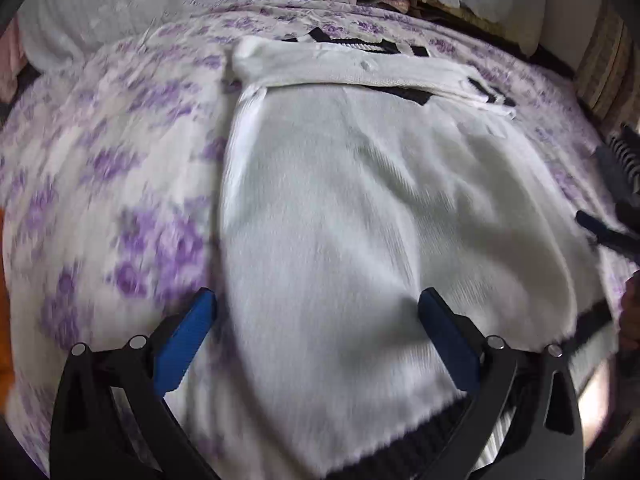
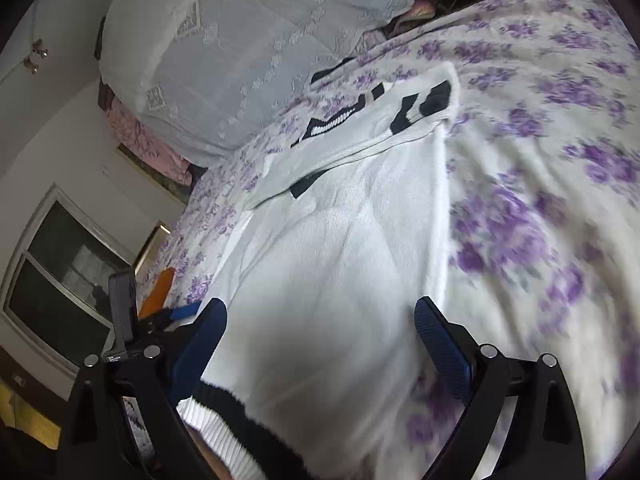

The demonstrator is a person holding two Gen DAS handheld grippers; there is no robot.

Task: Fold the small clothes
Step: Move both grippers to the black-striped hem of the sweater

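A white knit sweater [image 1: 340, 208] with black trim lies flat on a purple-flowered bedspread [image 1: 100, 168]. One sleeve [image 1: 360, 70] is folded across its far end, and the striped cuff [image 1: 488, 94] lies to the right. My left gripper [image 1: 316, 312] is open over the near left part of the sweater, nothing between its blue pads [image 1: 188, 344]. In the right wrist view the sweater [image 2: 340, 260] runs away from me, its black-and-white ribbed hem [image 2: 224, 412] nearest. My right gripper [image 2: 320, 308] is open above that hem end and holds nothing. The right gripper's dark fingers [image 1: 616, 200] show at the left view's right edge.
A white lace-covered pillow [image 2: 240, 40] lies at the head of the bed, with pink fabric [image 2: 140, 136] beside it. A window [image 2: 60, 272] and a wall are at the left. An orange object [image 2: 160, 288] lies on the bed near the left gripper's blue pad [image 2: 184, 312]. Flowered bedspread [image 2: 540, 200] stretches to the right.
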